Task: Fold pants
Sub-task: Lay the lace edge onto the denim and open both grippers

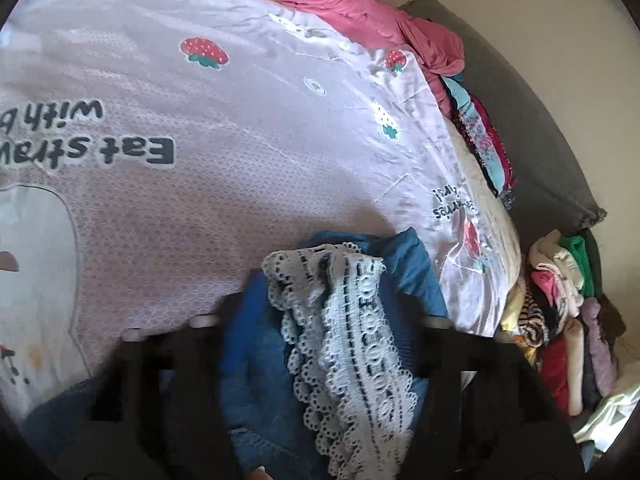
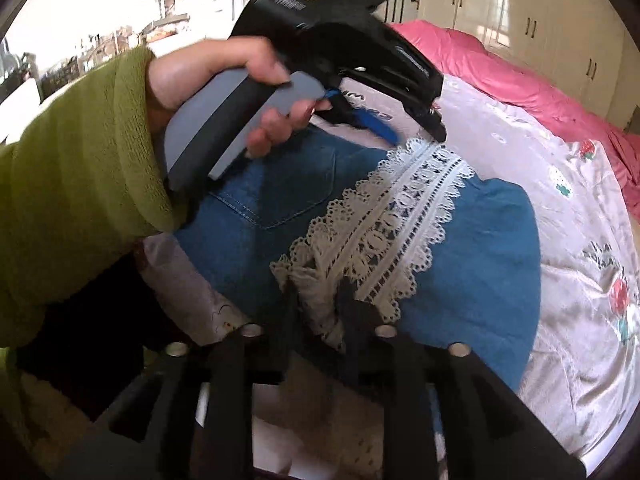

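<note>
Blue denim pants point(image 2: 472, 248) with a white lace trim point(image 2: 392, 216) lie bunched on a bed's pale strawberry-print quilt point(image 2: 560, 184). In the left wrist view the pants point(image 1: 256, 360) and lace point(image 1: 352, 340) fill the space between my left gripper's point(image 1: 332, 320) wide-apart fingers. The left gripper also shows in the right wrist view point(image 2: 436, 136), its tip touching the lace's far end. My right gripper point(image 2: 320, 316) is closed on the near end of the lace and denim.
A pink blanket point(image 1: 340, 4) lies along the quilt's point(image 1: 240, 120) far side. Folded clothes point(image 1: 560, 320) are stacked beside the bed at right. White wardrobes point(image 2: 540, 20) stand behind the bed. A person's green-sleeved arm point(image 2: 72, 184) holds the left gripper.
</note>
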Demonstrator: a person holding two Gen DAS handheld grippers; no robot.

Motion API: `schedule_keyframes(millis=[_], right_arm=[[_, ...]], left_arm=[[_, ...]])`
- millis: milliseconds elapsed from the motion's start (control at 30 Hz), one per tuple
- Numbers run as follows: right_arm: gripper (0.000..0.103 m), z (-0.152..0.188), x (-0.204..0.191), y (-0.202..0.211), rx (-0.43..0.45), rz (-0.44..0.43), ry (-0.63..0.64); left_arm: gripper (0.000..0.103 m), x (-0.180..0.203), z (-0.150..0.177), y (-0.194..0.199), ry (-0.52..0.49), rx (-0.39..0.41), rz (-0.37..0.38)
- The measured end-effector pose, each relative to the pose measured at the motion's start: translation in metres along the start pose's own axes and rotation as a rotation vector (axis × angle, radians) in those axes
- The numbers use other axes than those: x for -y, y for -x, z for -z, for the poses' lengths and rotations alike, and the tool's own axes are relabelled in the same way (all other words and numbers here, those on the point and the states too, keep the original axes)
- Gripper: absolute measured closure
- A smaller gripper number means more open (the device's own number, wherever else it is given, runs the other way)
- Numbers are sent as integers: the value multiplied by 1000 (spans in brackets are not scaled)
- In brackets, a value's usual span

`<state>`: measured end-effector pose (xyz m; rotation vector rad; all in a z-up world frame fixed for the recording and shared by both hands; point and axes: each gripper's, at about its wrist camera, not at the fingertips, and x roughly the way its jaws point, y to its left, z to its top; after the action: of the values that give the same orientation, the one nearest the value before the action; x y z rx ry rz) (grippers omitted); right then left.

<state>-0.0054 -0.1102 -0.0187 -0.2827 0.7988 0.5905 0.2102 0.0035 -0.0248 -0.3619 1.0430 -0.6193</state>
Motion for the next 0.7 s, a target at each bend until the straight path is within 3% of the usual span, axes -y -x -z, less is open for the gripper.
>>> schedule_keyframes(millis=[200,567,700], right_arm=[[71,5,-18,17,54,34,62],[72,-9,-32,-31,-14,163,104],[86,-9,-21,-34,-21,121,101]], left_arm=[[50,1,7,2,-13,-14,5],[50,-1,12,-13,-15,-50,12],[50,-3,9,-19,-10,-46,1]])
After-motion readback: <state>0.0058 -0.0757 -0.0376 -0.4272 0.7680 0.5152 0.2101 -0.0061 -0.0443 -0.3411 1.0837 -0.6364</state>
